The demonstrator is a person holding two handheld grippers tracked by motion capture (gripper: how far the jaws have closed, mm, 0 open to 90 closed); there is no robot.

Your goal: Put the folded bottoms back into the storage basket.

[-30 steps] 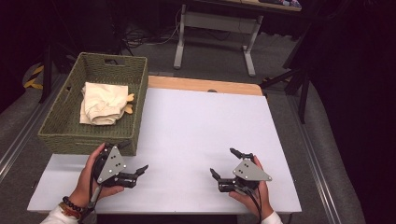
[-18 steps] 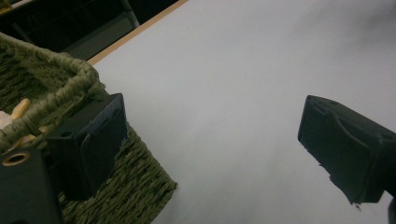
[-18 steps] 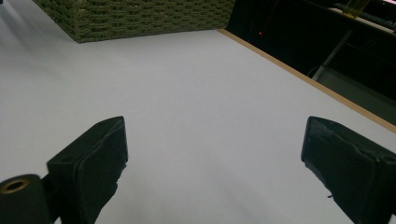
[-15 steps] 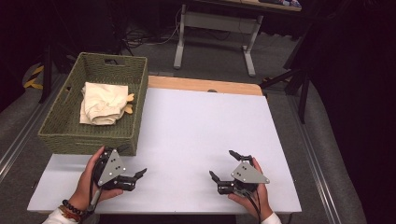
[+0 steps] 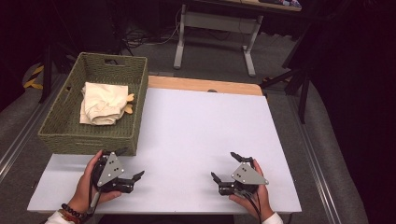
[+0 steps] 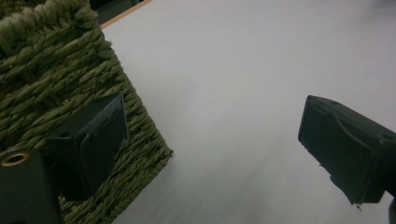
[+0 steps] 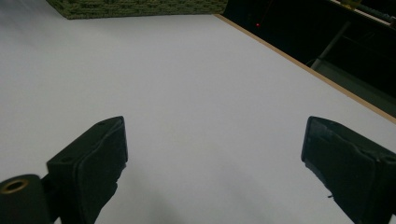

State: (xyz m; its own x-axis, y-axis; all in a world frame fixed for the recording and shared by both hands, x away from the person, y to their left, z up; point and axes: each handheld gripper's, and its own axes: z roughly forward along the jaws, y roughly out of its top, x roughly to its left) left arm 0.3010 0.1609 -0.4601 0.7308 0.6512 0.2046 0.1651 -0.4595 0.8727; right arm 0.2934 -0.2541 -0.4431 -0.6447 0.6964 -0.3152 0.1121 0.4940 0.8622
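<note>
A: Start with the high view. Anything different from half a second back?

B: Hardly. The left gripper (image 5: 125,163) sits at the near left of the white table (image 5: 201,130), just in front of the green woven basket (image 5: 70,135), as before. The right gripper (image 5: 227,166) has slid a touch nearer the near edge. Both have their jaws spread, nothing between them.

A: And the basket?

B: At the far left of the table, with a crumpled cream cloth (image 5: 102,103) lying inside. Something tan pokes out at the cloth's right side; I cannot make out what it is. The near wall hides the basket's floor on that side.

A: Left gripper view?

B: Its jaws are released, wide apart. The basket (image 6: 56,84) fills the left, its braided corner just behind one jaw; whether that jaw touches the weave I cannot tell. The basket's top is cut off by the frame, so the cloth is out of sight. Bare table (image 6: 243,70) lies between the jaws.

A: Right gripper view?

B: Jaws open again over the bare table (image 7: 201,84). A strip of the basket (image 7: 140,7) shows at the far edge, well apart.
</note>
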